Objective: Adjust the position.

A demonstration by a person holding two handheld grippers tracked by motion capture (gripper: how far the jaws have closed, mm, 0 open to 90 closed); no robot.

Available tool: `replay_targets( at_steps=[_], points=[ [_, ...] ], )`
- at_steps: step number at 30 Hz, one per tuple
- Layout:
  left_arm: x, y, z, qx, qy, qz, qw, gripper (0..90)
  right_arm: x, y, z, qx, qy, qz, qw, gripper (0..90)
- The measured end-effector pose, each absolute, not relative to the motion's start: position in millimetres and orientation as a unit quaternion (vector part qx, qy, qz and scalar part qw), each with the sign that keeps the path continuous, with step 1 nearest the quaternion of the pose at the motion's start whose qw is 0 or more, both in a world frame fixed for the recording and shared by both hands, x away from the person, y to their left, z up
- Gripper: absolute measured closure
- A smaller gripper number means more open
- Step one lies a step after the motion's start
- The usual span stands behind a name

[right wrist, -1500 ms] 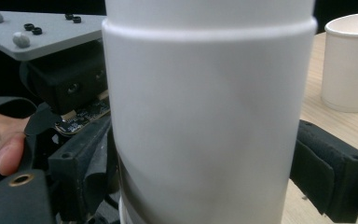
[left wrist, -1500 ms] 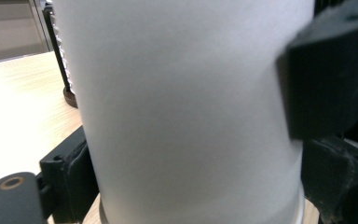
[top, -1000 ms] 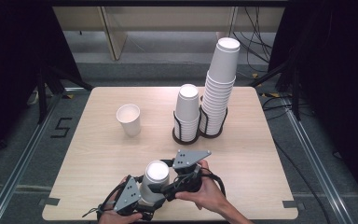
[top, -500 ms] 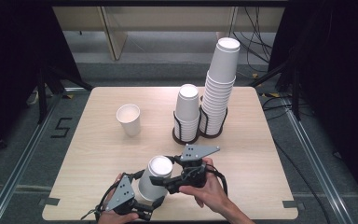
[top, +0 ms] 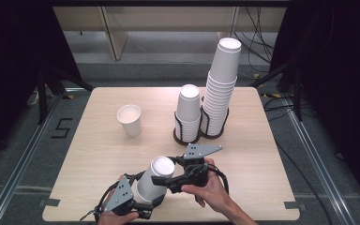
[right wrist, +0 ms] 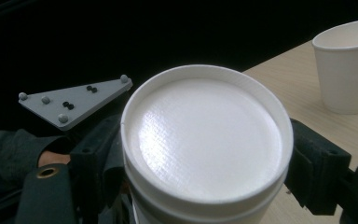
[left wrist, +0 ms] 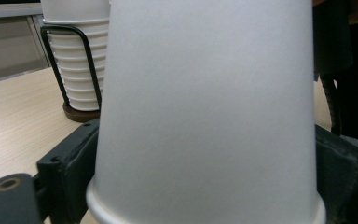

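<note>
A white paper cup (top: 157,180) is held upside down and tilted above the table's front edge, between both grippers. My left gripper (top: 143,201) grips it low, near the rim; in the left gripper view the black jaws press on both sides of the cup (left wrist: 205,116). These jaws have just been closing, with the cup between them. My right gripper (top: 165,177) clamps the upper end; in the right gripper view its jaws flank the cup's base (right wrist: 205,140). A second rim edge shows just below that base.
An upright paper cup (top: 130,119) stands alone at the table's left middle. A black wire holder (top: 187,136) carries a short cup stack (top: 188,105) and a tall cup stack (top: 220,89) at the back middle. Bare wooden table (top: 262,164) lies to the right.
The right gripper has shifted slightly up and to the right, and the left one slightly left. The cup between them now leans a little more.
</note>
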State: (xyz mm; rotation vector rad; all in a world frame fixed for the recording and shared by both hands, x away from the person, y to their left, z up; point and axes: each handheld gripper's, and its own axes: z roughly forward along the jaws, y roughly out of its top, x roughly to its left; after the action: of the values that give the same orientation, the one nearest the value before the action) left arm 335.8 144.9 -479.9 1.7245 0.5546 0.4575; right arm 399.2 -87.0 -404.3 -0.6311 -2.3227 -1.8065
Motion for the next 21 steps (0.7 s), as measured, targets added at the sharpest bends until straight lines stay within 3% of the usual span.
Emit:
replay_targets(
  at_steps=[12,21],
  points=[
    [336,144,-480,0.802,0.202,0.217,0.518,13.0,400,-102,-390,-0.143,-0.848,-0.510,0.009,15.9],
    [333,139,-483,0.826,0.167,0.210,0.495,12.9,398,-99,-400,-0.113,-0.887,-0.447,0.031,16.6]
  ],
)
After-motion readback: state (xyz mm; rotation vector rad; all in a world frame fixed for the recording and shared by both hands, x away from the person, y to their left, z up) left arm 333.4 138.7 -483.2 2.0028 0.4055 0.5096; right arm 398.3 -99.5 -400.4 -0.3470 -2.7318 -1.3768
